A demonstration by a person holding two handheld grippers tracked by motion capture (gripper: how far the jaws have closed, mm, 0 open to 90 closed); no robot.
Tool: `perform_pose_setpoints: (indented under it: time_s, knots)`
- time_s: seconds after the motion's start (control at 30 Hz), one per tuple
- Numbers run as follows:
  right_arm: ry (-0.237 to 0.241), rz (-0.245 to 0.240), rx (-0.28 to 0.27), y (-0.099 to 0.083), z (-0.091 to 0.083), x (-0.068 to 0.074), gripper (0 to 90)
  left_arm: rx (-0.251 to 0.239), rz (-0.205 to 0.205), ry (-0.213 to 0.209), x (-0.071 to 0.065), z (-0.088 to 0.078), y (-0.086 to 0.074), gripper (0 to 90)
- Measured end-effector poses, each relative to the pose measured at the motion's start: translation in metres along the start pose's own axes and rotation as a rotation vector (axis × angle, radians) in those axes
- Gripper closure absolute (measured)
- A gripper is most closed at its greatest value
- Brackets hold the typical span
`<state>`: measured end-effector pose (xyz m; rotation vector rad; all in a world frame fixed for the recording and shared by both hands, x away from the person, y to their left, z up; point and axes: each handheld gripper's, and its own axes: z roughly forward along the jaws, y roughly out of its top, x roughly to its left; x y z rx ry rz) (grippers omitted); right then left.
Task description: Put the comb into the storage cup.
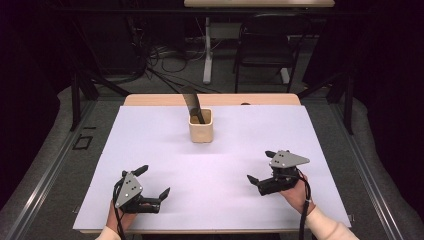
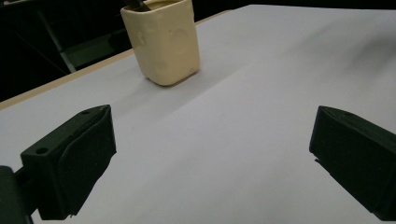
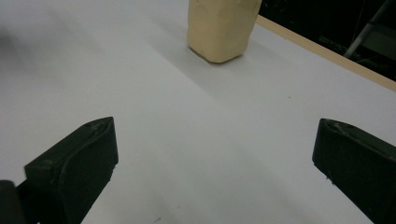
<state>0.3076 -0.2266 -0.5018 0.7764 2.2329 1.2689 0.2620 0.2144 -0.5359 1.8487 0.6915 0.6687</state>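
Both tongs, left tongs (image 1: 152, 181) and right tongs (image 1: 262, 167), resting released and empty on the white surface (image 1: 220, 200), presumably awaiting a start. Standing well ahead, between them: cream cup (image 1: 201, 126), upright, propping a dark tool (image 1: 192, 103) inside, untouched.
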Motion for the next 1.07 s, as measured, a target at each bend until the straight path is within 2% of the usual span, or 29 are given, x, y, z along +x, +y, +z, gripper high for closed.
perform_pose_setpoints:
  time_s: [0.2, 0.53, 0.8, 1.07]
  knots:
    - [-0.024, 0.000, -0.002, -0.018, -0.011, 0.005, 0.0, 0.000, -0.005, -0.001, 0.000, 0.000, 0.000, 0.4]
    - [-0.022, -0.005, 0.001, -0.034, -0.019, 0.010, 0.0, -0.002, -0.010, 0.001, 0.000, 0.000, 0.000, 0.3]
    - [-0.041, -0.010, -0.008, -0.036, -0.025, 0.013, 0.0, 0.000, -0.013, -0.006, 0.000, 0.000, -0.001, 0.2]
    - [-0.020, -0.016, -0.012, -0.036, -0.026, 0.011, 0.0, 0.001, -0.014, -0.007, 0.001, 0.000, -0.001, 0.1]
